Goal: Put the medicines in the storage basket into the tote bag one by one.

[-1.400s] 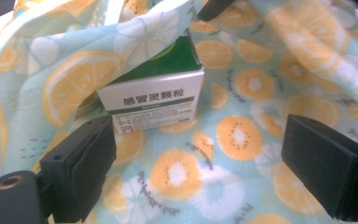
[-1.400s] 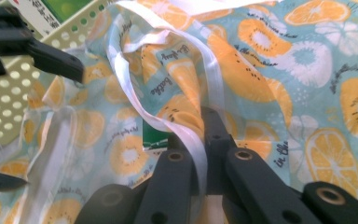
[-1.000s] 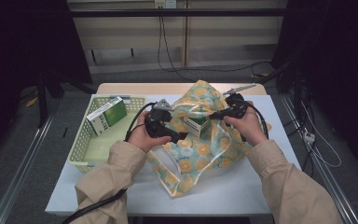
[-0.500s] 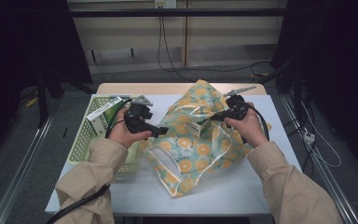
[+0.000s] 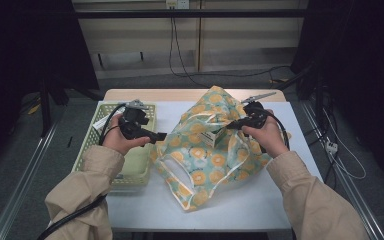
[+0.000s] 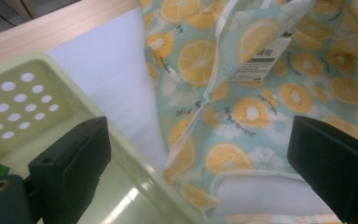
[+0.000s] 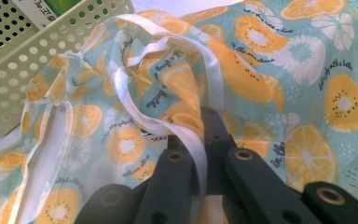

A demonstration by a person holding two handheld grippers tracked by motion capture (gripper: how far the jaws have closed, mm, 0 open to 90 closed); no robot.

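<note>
A cloth bag (image 5: pixel 205 155) printed with orange slices lies on the white table. My right gripper (image 5: pixel 231 126) is at the bag's upper right, holding its edge up. In the right gripper view this gripper (image 7: pixel 206 122) is shut on the bag's white handle strap (image 7: pixel 130 109). My left gripper (image 5: pixel 161 136) hovers level at the bag's left edge, over the corner of the pale green basket (image 5: pixel 92 145). In the left gripper view its jaws stand wide open (image 6: pixel 200 168), with the basket rim (image 6: pixel 135 158) and the bag (image 6: pixel 261 93) below them and nothing gripped. A white label (image 6: pixel 256 65) shows inside the bag's mouth.
The perforated basket sits at the table's left, and a green box (image 7: pixel 58 7) lies in it. Bare white table top (image 5: pixel 250 210) lies in front of the bag. Cables run on the floor behind and to the right of the table.
My left gripper has drawn back leftward from the bag's mouth to the basket's corner. The right gripper has kept still, holding the bag.
</note>
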